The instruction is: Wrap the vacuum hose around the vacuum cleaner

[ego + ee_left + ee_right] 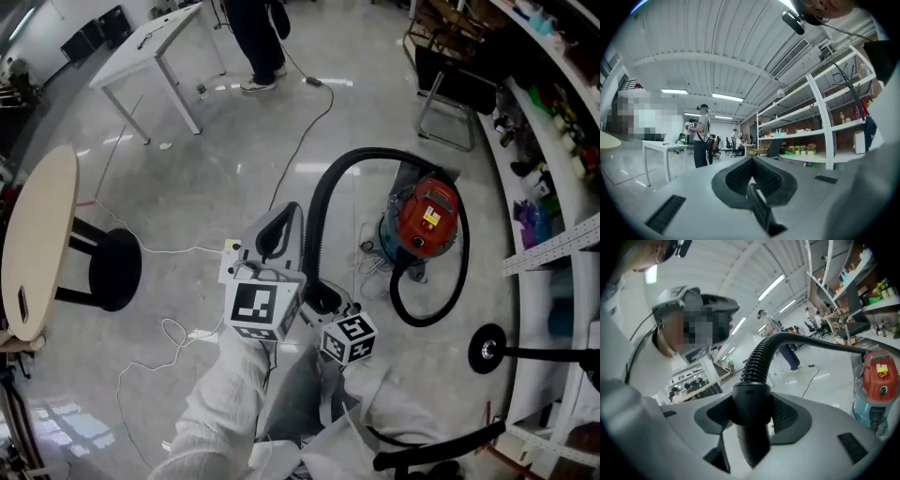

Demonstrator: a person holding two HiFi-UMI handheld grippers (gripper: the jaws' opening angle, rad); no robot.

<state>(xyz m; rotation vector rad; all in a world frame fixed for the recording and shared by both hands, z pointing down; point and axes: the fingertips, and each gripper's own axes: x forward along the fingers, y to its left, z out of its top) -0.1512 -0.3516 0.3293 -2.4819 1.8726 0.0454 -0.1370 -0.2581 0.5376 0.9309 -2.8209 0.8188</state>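
Around: shelves point(562, 159) beside vacuum cleaner point(427, 220) on floor, white cable point(302, 141) trailing behind | vacuum hose point(319, 211) arcs from cleaner to right gripper point(750, 413), clamped on its black cuff | left gripper point(752, 180) jaws together, empty

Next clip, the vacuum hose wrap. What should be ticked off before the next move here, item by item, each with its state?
1. Right gripper holds the black ribbed vacuum hose by its smooth end: ok, the jaws are closed on it.
2. Left gripper free: ok, jaws together, nothing between them.
3. Hose unkinked: ok, it arcs smoothly to the red and teal canister vacuum cleaner.
4. Hose joined to the canister: cannot tell.
5. Floor by the feet: not ok, a thin white cable lies there.
6. Bystander clear: ok, standing far off by the white table.
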